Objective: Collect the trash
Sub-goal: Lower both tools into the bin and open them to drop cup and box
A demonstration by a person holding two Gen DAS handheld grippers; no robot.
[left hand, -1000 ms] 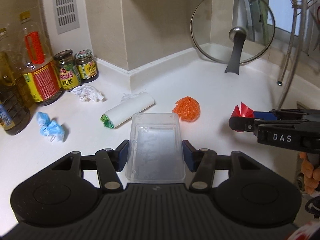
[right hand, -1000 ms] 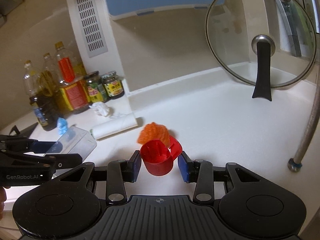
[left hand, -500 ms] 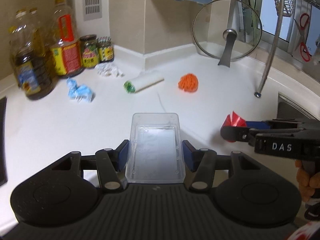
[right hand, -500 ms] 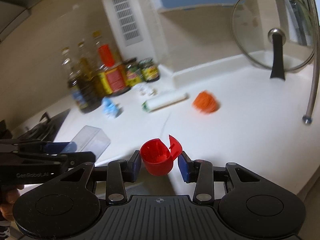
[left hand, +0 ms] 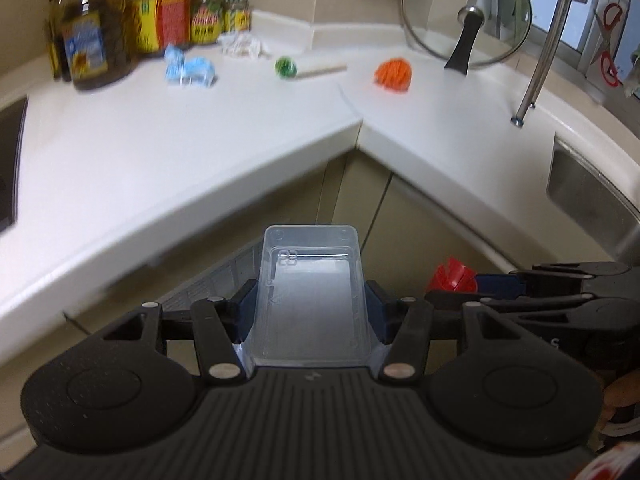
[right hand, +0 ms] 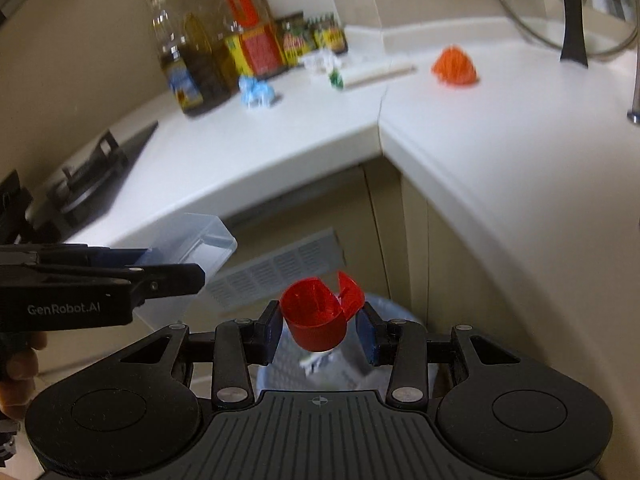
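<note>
My left gripper (left hand: 310, 312) is shut on a clear plastic box (left hand: 310, 292), held off the counter in front of the cabinet; it shows from the side in the right wrist view (right hand: 192, 248). My right gripper (right hand: 318, 326) is shut on a red flip-top cap (right hand: 320, 314), above a pale blue trash bin (right hand: 372, 376) with white scraps inside. The cap also shows in the left wrist view (left hand: 454, 278). On the white counter lie an orange net ball (left hand: 394, 74), a white roll with a green end (left hand: 308, 67), a blue crumpled wrapper (left hand: 190, 70) and a white crumpled paper (left hand: 242, 45).
Oil bottles and jars (left hand: 132, 28) stand at the counter's back left. A glass pot lid (left hand: 466, 16) leans in the back corner. A steel sink (left hand: 592, 196) and faucet pipe (left hand: 540, 56) are on the right. A gas stove (right hand: 84, 176) is on the left. Cabinet doors (left hand: 352, 196) lie below.
Both grippers have pulled back off the counter and dropped below its edge, each keeping its object. The trash bin has come into the right wrist view under the red cap.
</note>
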